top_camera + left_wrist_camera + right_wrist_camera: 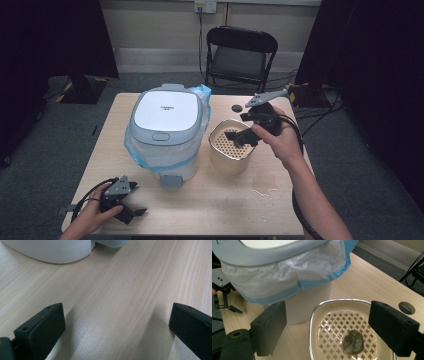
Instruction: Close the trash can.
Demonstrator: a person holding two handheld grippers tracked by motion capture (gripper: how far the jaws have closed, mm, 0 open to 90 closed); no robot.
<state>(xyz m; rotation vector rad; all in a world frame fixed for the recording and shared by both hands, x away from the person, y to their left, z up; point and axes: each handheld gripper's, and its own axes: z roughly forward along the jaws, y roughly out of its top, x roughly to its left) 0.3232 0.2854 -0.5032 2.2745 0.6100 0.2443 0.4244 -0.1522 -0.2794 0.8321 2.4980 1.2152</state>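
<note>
right gripper (329, 330) jaws wide, empty, over strainer bowl (317, 315) | dark lump (353, 342) lies on perforated tray beside bin (167, 131) | descend straight, straddle lump, then close | left gripper (117, 327) open, empty, resting on table (125, 290)

Pale wood-grain table (220, 200) — smooth; glossy plastic bin lid (166, 112) over a thin, crinkled plastic liner (287, 277).

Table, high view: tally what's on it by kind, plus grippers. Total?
Lidded bins with blue-edged liner bag: 1, the white bin
Perforated strainer containers: 1, the beige container
Dark clumps inside that container: 1, the clump
Handheld grippers: 2, left gripper, right gripper
Total: 5
</note>
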